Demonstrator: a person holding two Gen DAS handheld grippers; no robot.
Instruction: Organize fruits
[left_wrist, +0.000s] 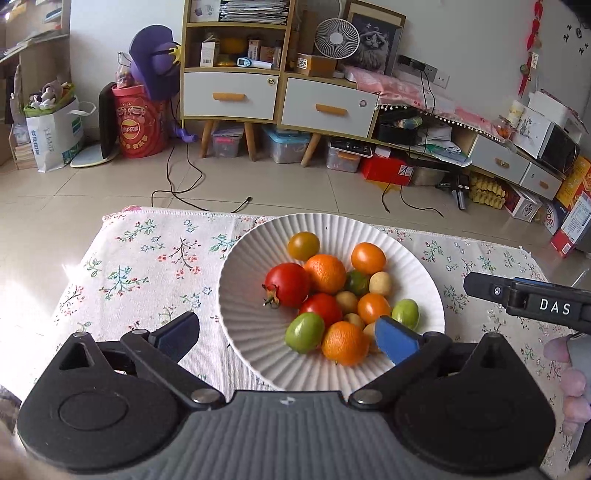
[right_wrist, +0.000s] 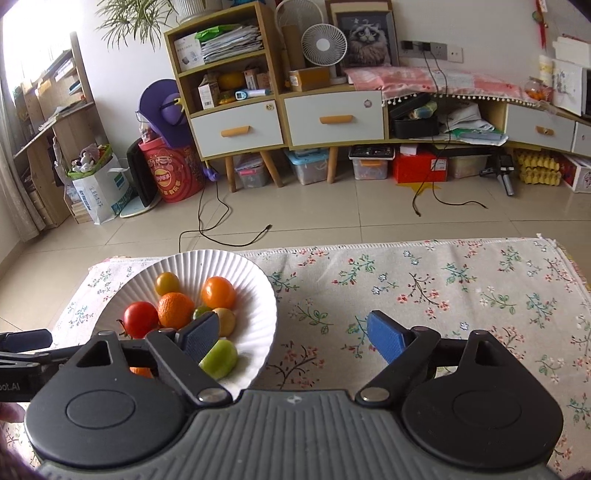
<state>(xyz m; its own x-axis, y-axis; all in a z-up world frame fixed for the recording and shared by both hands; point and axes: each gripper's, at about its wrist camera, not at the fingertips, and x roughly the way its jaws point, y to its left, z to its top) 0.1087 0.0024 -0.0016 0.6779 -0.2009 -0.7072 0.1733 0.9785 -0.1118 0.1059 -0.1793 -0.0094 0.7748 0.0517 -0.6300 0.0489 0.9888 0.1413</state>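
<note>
Nearest the lens in the left wrist view, the left gripper stands spread wide with nothing between its pads; its right pad overlaps the near edge of the fruit pile, though whether it touches any fruit I cannot tell. All the fruit in view lies in the white ribbed plate, which rests on the flowered tablecloth: a large red tomato at the left, a mandarin just beside it, a green tomato and another mandarin nearest the gripper, with small yellowish ones tucked between.

In the right wrist view, the right gripper is also open and empty. Its left pad overlaps the plate's right side, next to a pale green fruit, while its right pad hangs over bare cloth.

So the plate lies dead ahead of the left gripper and off to the left of the right one; the left hand is the better placed. The fruits are nearly round, so no long axis matters. With no fruit loose on the cloth, the sorting looks close to done.
</note>
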